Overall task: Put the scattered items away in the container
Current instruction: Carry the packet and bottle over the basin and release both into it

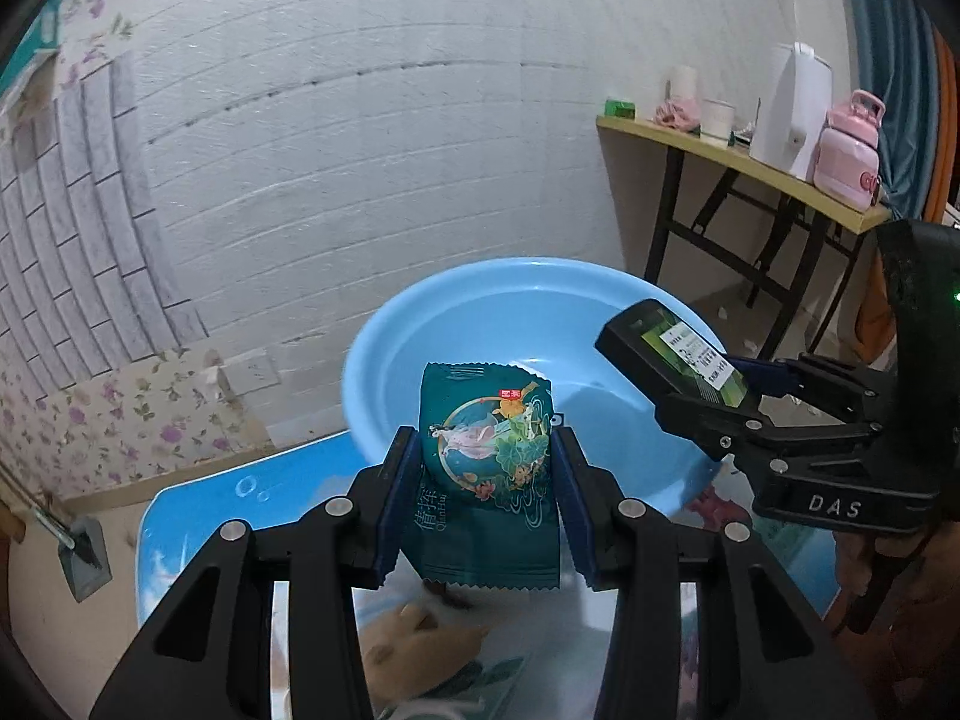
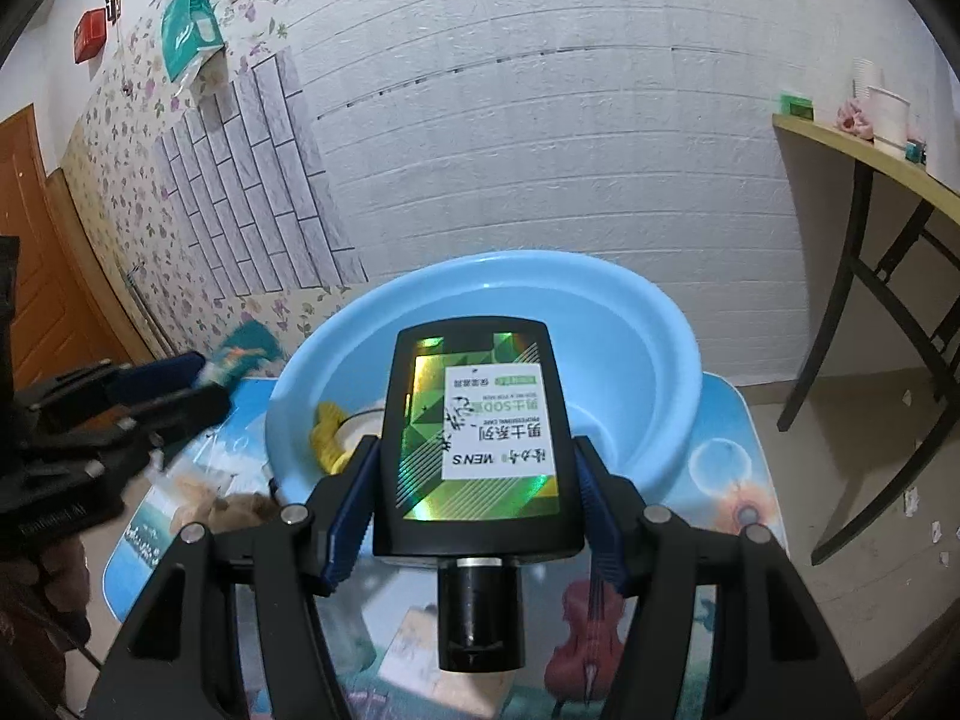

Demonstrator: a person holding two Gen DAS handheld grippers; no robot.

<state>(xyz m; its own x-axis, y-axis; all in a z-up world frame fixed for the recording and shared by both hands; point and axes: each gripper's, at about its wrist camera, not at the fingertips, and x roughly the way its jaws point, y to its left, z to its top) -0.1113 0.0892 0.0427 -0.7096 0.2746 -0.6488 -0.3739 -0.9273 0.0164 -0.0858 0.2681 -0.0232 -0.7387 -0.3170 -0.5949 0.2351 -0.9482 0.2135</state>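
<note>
My left gripper (image 1: pixel 486 450) is shut on a teal snack packet (image 1: pixel 489 498), which it holds upright just in front of the light blue basin (image 1: pixel 384 324). In the same view my right gripper (image 1: pixel 714 384) reaches in from the right over the basin's rim with a black bottle (image 1: pixel 660 348). The right wrist view shows the right gripper (image 2: pixel 477 450) shut on the black bottle (image 2: pixel 480 438); its green shiny label faces up and its cap points toward the camera. The basin (image 2: pixel 660 324) lies behind it, with a yellow item (image 2: pixel 327 432) inside. The left gripper (image 2: pixel 207 381) with the teal packet (image 2: pixel 246 354) appears blurred at the left.
The basin stands on a small blue picture-printed table (image 2: pixel 732 420). A wooden side table (image 1: pixel 750 162) with a pink bottle (image 1: pixel 849 150), a white jug and cups stands at the right by the white brick wall. A wooden door (image 2: pixel 30 240) is at the far left.
</note>
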